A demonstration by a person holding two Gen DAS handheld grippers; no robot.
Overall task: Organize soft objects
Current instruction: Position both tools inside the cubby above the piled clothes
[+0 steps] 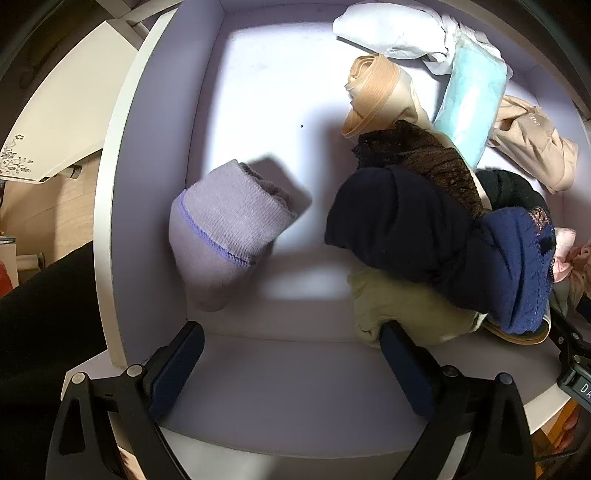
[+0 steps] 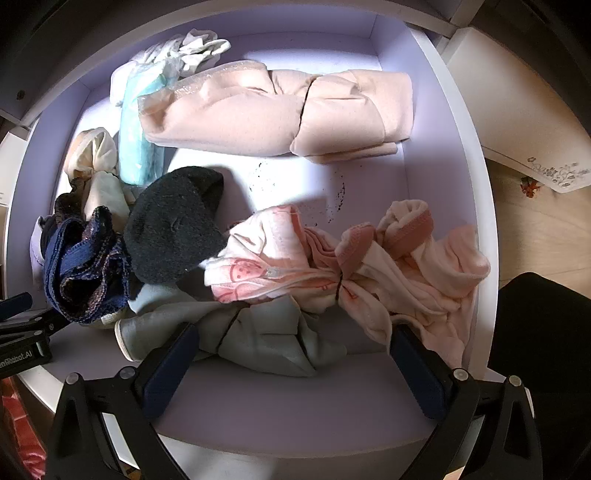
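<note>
Left wrist view: left gripper (image 1: 291, 343) spread wide over the near wall of a lilac drawer (image 1: 155, 155), nothing between the dark blue pads (image 1: 173, 365). Ahead to the left, a rolled lilac sock (image 1: 225, 229) lying alone against the drawer's left wall. To the right, a heap: black rolled garment (image 1: 391, 218), brown lace piece (image 1: 424, 158) on top of it, navy lace underwear (image 1: 517, 266) at its right, olive-beige cloth (image 1: 402, 306) beneath, touching the right pad. Further back, a beige rolled stocking (image 1: 373, 92), a light blue packet (image 1: 469, 107), white cloth (image 1: 388, 29).

Right wrist view: right gripper (image 2: 291, 350) likewise fully parted, gripping nothing, above the same drawer (image 2: 443, 155). Grey-green cloth (image 2: 258, 332) lying between the pads, touching the left one. Pink baby clothing (image 2: 369, 266) crumpled just ahead and right, reaching the right pad. Dark grey fuzzy sock (image 2: 173, 225) left of it, navy lace underwear (image 2: 81, 266) further left. Folded peach garment (image 2: 277, 110) across the back; light blue packet (image 2: 136, 125) upright at its left end. Other gripper's black frame (image 2: 22, 332) at the left edge.
</note>
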